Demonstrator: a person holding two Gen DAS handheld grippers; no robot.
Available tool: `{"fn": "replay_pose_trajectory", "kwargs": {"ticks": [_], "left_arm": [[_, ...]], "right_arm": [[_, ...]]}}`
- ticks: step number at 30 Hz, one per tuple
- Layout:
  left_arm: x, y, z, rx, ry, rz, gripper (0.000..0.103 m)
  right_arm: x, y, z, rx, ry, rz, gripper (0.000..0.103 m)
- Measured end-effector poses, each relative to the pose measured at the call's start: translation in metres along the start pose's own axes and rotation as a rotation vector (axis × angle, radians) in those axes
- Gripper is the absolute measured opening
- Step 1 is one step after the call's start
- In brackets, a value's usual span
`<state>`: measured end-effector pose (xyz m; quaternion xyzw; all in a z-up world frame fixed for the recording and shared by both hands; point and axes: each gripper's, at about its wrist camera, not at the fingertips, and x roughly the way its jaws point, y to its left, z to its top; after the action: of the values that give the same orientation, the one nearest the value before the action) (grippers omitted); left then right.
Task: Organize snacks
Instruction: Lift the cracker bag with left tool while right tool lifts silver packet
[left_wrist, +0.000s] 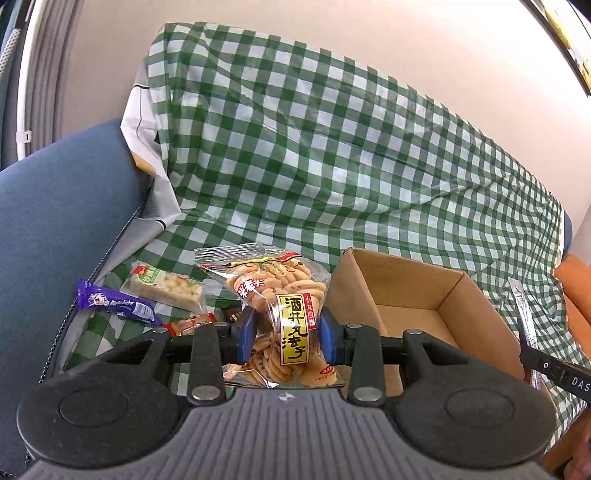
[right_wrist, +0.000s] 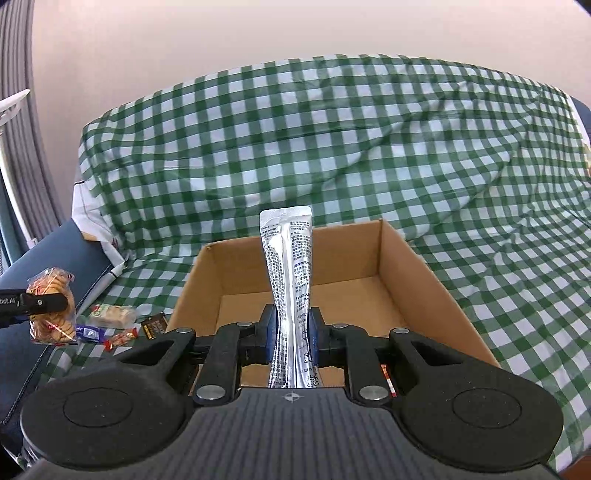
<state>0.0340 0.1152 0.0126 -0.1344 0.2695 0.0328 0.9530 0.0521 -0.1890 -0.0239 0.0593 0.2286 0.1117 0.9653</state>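
A clear crinkled plastic bag of small round rice crackers (left_wrist: 284, 314), with a yellow label of black characters, is clamped between the blue pads of the left gripper (left_wrist: 287, 334). The bag is pinched at its middle, so it bulges above and below the pads, and it is held just beside the left wall of the cardboard box (left_wrist: 413, 291). The box is open, of plain brown corrugated card, with a bare floor, and it stands on the green-and-white checked cloth (left_wrist: 332, 147) which is draped in folds over the sofa seat and backrest.

A long flat silver foil sachet (right_wrist: 290, 266), printed with fine black text, is gripped upright by the right gripper (right_wrist: 291, 338), whose jaws are closed tight on its lower part. The sachet is seen above the near edge of the box.

Near the left edge of the cloth several snacks are lying: a purple wrapped bar (left_wrist: 114, 302), a pale nut bar in a clear wrapper with green print (left_wrist: 166, 290), a small red-wrapped candy (left_wrist: 190, 323) and a dark small packet (right_wrist: 155, 325). The blue sofa arm (left_wrist: 55, 221) is smooth.
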Motion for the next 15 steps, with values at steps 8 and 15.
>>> {"fn": "replay_pose_trajectory", "kwargs": {"ticks": [8,15], "left_arm": [[-0.002,-0.007,0.0,0.022,-0.026,0.004,0.039],[-0.01,-0.019,0.0,0.046,-0.091,-0.032,0.039]], "right_arm": [[-0.003,-0.003,0.0,0.004,-0.008,-0.015,0.019],[-0.005,-0.004,0.003,0.031,-0.025,-0.022,0.019]]}}
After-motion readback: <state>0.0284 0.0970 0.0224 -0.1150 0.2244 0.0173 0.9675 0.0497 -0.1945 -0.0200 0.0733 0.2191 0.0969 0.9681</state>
